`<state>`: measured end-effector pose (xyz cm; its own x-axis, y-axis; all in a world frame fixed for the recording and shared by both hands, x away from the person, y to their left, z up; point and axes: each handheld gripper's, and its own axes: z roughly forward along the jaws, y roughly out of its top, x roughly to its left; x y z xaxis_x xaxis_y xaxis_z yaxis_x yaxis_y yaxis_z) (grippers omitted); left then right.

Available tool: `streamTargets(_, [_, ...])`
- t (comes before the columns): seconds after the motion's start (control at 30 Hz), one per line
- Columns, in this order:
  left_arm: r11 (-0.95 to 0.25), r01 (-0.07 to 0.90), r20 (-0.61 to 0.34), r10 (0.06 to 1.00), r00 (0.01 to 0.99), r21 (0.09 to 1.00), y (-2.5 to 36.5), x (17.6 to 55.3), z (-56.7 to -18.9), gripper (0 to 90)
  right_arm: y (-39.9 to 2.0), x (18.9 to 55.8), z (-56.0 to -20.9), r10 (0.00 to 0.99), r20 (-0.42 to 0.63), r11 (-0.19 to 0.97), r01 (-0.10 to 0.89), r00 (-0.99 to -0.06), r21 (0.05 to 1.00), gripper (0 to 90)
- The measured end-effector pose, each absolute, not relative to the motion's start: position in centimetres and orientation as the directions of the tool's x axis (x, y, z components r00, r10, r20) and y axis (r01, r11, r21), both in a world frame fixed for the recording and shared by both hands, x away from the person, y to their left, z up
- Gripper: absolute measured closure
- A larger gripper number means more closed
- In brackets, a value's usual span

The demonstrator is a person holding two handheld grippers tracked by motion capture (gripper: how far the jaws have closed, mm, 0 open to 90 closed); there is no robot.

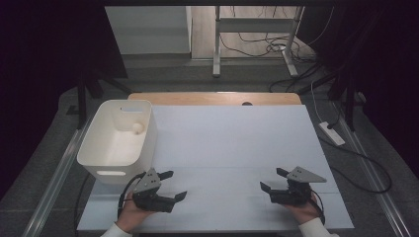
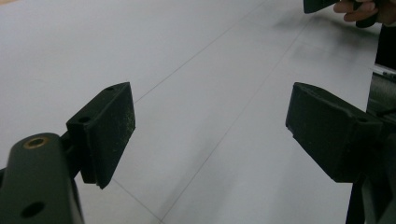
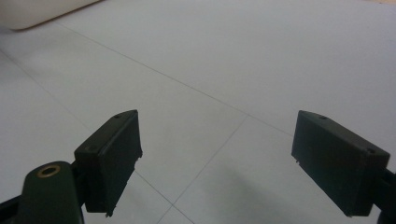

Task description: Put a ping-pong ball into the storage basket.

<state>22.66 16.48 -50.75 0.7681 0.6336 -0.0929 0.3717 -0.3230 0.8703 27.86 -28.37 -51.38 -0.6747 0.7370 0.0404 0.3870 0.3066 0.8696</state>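
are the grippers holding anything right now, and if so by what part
Nothing is held. The left gripper and the right gripper both have open jaws with only bare table between them. A small ball lies in the white bin.

Table (image 1: 232,148): white top with thin seam lines, wooden strip showing along far edge. On it: one white plastic bin (image 1: 106,160) with handle slots, at left edge, near side. Small pale ball (image 1: 138,128) sits inside bin, far corner.
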Motion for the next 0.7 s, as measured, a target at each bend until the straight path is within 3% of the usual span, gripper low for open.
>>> streamTargets(0.7, [-0.300, 0.380, -0.100, 0.656, 0.748, 0.875, 17.19, 22.85, -50.98, 16.5, -28.34, 27.52, -51.26, 0.724, 0.026, 0.322, 0.370, -0.690, 0.872, 15.5])
